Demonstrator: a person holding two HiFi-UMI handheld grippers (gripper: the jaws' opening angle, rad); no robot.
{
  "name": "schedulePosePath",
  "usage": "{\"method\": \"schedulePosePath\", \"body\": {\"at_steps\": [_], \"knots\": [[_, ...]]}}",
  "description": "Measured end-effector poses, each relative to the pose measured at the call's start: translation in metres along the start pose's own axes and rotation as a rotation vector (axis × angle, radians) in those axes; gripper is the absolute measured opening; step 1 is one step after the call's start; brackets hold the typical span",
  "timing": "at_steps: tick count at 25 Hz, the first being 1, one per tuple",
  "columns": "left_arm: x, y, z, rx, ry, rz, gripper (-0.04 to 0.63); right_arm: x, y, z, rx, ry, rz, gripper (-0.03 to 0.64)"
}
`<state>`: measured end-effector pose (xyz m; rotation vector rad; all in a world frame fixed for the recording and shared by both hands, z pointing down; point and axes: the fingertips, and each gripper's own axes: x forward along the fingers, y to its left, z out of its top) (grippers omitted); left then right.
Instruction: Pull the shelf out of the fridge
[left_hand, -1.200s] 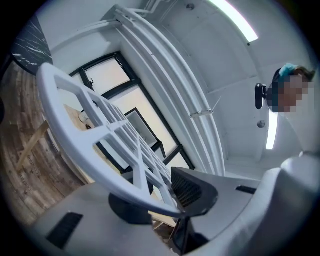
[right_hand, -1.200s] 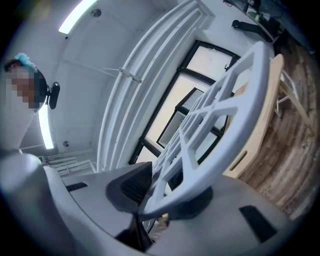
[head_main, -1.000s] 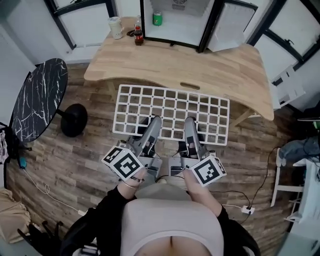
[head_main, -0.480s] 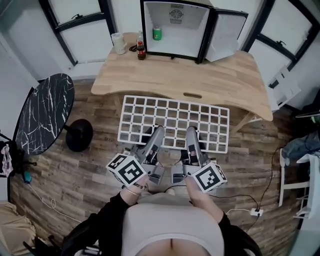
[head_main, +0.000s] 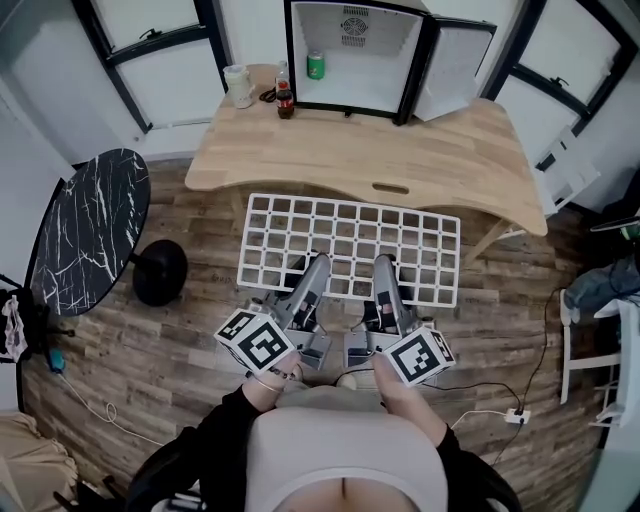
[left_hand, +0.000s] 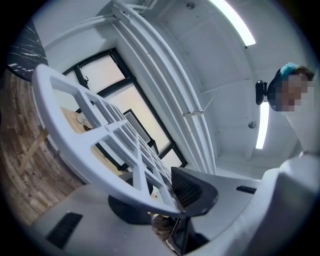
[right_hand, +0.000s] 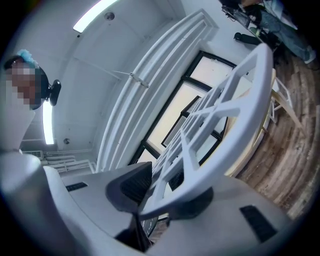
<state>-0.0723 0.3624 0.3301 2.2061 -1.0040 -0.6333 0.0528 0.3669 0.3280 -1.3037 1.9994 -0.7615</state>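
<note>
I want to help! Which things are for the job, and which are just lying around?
For the job: white grid shelf, small black open fridge, left gripper and right gripper holding it.
Lying about: green can, dark drink bottle, white cup, round black marble table.

fridge (head_main: 352, 70): top cut off at the head view's edge
shelf (head_main: 345, 235): near rim partly under left gripper (head_main: 320, 262), right gripper (head_main: 384, 262)
green can (head_main: 316, 66): print too small to read

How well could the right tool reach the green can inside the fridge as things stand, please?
Probably not: the right tool is clamped on the white shelf, and the green can sits across the wooden table, inside the open fridge.
</note>
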Motion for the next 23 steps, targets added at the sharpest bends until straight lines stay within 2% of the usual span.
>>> {"method": "schedulePosePath", "body": {"at_steps": [9,23], "knots": [[0.0004,-0.0005,-0.0032,-0.002,0.008,0.003,0.103,-0.0046,-0.0066,-0.0001,0.008,0.002,-0.035,0.107],[0.0013,-0.0091,-0.0056,0.002,0.0,-0.004,0.103,-0.0095,-0.005,0.0073,-0.003,0.0,-0.024,0.109]]}}
